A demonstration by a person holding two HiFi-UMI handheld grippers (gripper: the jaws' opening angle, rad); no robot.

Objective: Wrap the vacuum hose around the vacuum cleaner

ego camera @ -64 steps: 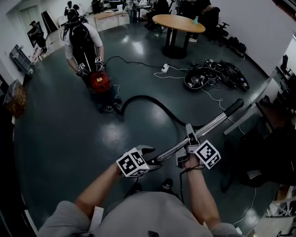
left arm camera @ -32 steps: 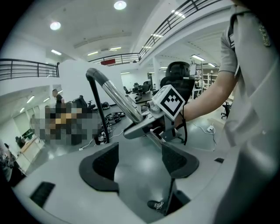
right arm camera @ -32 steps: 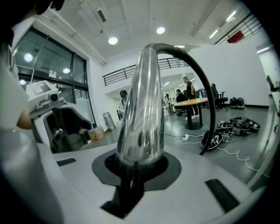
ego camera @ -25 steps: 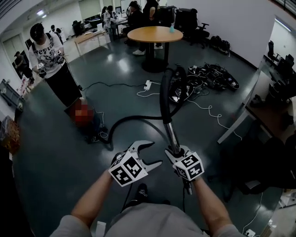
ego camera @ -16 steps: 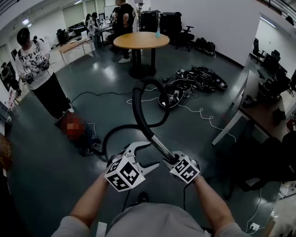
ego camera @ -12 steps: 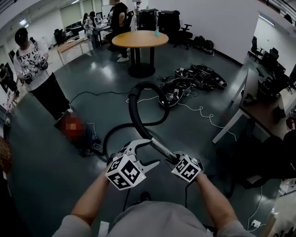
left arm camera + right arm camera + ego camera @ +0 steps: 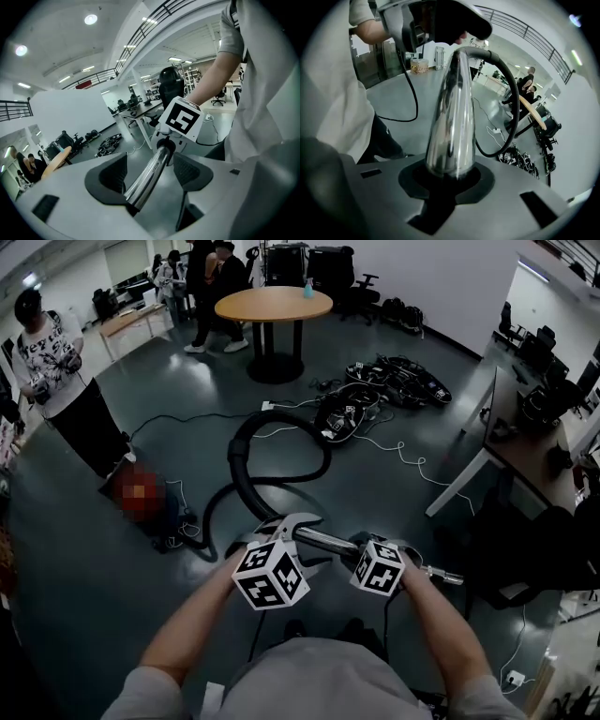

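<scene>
The vacuum cleaner (image 7: pixel 157 514) stands on the floor at the left, partly under a blurred patch. Its black hose (image 7: pixel 246 479) loops up off the floor and joins a chrome tube (image 7: pixel 323 540) that lies level across my front. My right gripper (image 7: pixel 361 547) is shut on that tube, and in the right gripper view the chrome tube (image 7: pixel 452 117) rises straight out of the right gripper (image 7: pixel 452 177) toward the hose (image 7: pixel 512 108). My left gripper (image 7: pixel 298 526) is open. In its own view the left gripper (image 7: pixel 150 168) has the tube (image 7: pixel 146 180) running between its spread pads, close to the left one.
A person (image 7: pixel 52 362) stands just behind the vacuum cleaner. A round wooden table (image 7: pixel 274 304) is further back with people near it. A heap of black gear and cables (image 7: pixel 375 395) and a white cord (image 7: pixel 403 460) lie on the floor. A desk (image 7: pixel 511 418) is at right.
The tube has swung down from pointing forward to lying level across my front. The hose loop has come lower and nearer. The left gripper, formerly beside the tube, now straddles it.
</scene>
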